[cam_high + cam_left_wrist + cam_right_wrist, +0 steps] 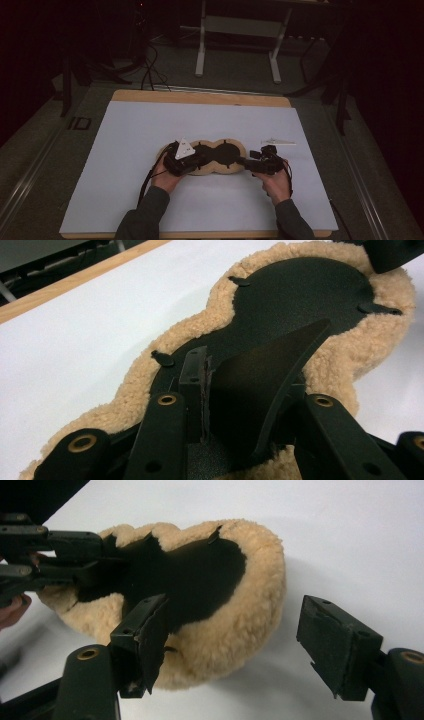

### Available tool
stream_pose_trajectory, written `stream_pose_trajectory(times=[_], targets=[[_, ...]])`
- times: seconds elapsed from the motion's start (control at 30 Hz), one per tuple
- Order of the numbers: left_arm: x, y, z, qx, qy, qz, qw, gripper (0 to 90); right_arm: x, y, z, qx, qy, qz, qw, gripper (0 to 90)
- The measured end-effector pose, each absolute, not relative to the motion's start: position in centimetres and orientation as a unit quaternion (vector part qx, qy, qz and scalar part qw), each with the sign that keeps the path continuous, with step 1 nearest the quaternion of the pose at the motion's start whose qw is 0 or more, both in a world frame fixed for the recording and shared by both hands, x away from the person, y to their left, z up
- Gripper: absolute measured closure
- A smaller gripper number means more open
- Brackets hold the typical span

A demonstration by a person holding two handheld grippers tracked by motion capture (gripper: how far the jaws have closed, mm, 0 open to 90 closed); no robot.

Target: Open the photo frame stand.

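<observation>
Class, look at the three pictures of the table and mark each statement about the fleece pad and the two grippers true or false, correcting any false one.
1. The fleece-edged black pad lies on a white sheet. True.
2. The right gripper is clamped on the pad. False: its jaws stand apart, with the pad's edge between them and neither pressing on it.
3. The left gripper has a raised black flap of the pad between its jaws. True.
4. The pad's border is blue. False: it is tan fleece.
5. A small white piece lies on the sheet beyond the right gripper. True.
</observation>
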State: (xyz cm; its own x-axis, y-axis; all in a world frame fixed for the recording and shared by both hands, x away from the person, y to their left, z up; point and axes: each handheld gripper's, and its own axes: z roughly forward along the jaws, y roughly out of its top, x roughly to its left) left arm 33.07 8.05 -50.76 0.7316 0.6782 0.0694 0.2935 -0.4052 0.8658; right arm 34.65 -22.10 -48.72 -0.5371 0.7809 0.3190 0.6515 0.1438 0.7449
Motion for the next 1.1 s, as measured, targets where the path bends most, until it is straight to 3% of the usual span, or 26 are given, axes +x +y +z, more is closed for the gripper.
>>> stream_pose_trajectory(times=[0.6,1.1], targets=[[32.9,9.8,-50.6,0.777,0.312,0.193,0.512,67.5,36.3,-20.8,-47.7,0.483,0.740,0.467,-0.024,28.7],[32.6,10.3,-50.3,0.775,0.323,0.176,0.514,61.4,36.1,-20.7,-46.9,0.483,0.736,0.472,-0.045,37.7]])
